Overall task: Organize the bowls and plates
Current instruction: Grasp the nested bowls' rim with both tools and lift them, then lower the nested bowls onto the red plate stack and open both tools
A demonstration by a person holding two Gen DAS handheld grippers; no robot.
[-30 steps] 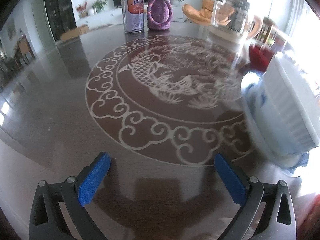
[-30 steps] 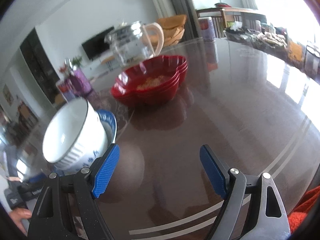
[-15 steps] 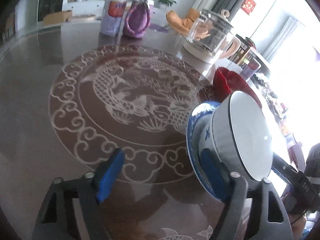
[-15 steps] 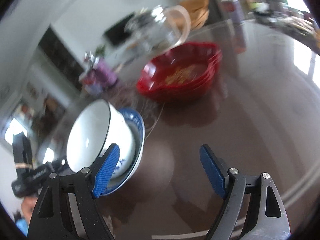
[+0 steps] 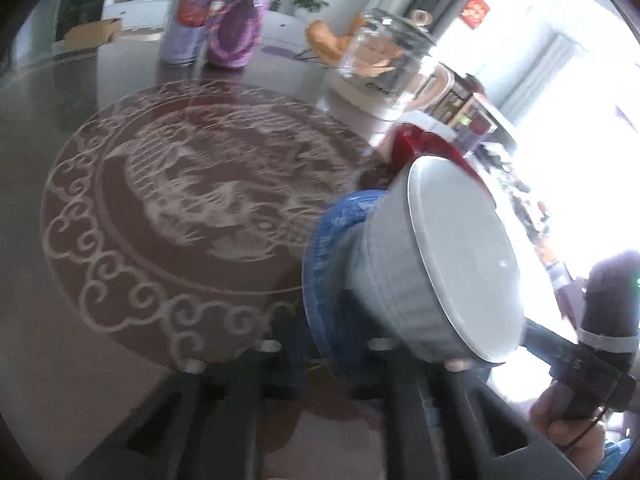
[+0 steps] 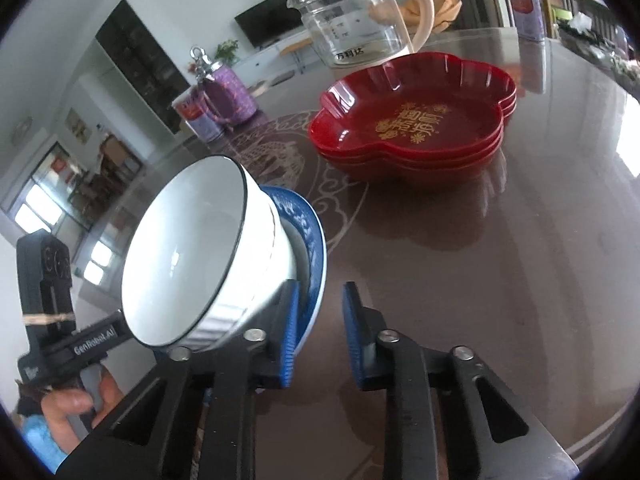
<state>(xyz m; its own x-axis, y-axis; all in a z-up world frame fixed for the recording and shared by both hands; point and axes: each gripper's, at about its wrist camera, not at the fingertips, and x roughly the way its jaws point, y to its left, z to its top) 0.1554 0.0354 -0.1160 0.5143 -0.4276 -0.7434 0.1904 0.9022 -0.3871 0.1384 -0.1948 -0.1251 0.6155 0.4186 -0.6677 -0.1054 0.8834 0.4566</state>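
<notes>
Right wrist view takes in the dark glossy table (image 6: 520,260) with its pale carved medallion. On it sit a glass kettle (image 6: 352,28) and a stack of red scalloped dishes (image 6: 412,128). Nearer the camera is the blue plate (image 6: 308,232) with the white bowl (image 6: 192,248) sitting in it. Plate and bowl look like glazed ceramic, so I would expect them to be stiff, fairly heavy as a pair, slick under the pads, and likely to chip if knocked. The bowl rests loose on the plate and could slide if the plate tips, so the plate should be kept level. Its thin rim, on opposite sides, looks like the safest place to take hold. The plate is cobalt blue with a lighter pattern. The bowl is ribbed outside, plain white inside, and has a thin dark line around its lip. The right gripper (image 6: 322,334) is narrowed, with the plate's near rim just inside its left pad (image 6: 290,332) and table showing through the remaining gap, so it does not appear to be clamped. The left gripper (image 5: 324,360) is also narrow and reaches to the plate's opposite rim, but blur hides whether it grips.
</notes>
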